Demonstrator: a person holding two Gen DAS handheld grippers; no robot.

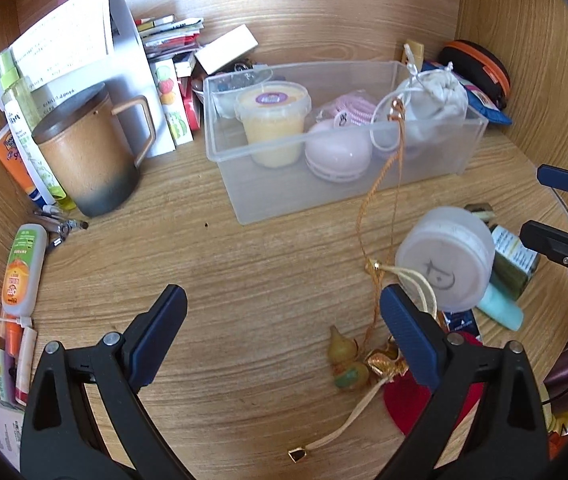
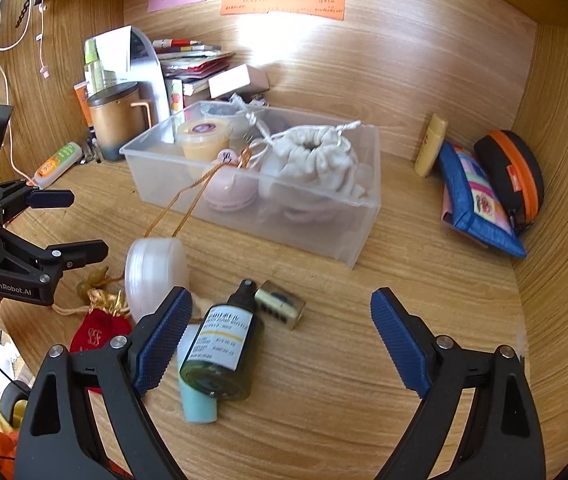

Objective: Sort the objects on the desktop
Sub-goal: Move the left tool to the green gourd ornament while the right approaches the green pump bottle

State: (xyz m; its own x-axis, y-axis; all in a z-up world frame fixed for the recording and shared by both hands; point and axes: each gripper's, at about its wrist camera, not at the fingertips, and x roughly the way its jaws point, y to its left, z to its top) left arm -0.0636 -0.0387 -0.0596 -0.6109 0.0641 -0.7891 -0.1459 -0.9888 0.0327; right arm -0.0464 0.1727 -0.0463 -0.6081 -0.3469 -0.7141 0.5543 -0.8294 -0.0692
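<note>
While both grippers, left (image 1: 284, 336) and right (image 2: 280, 336), stand apart and empty, we should centre the near green bottle (image 2: 222, 350) between the right fingers

A clear bin (image 2: 324, 216) sits mid-desk (image 2: 404, 300), holding a lidded tub (image 2: 203, 136), a drawstring pouch (image 2: 316, 160) and a round case (image 2: 230, 192). A mug (image 2: 118, 124) stands to its left, two zip cases (image 2: 484, 200) to its right. Before it lie a spray bottle (image 2: 224, 352), a round jar (image 2: 156, 272) and a small bag (image 2: 100, 328).
</note>
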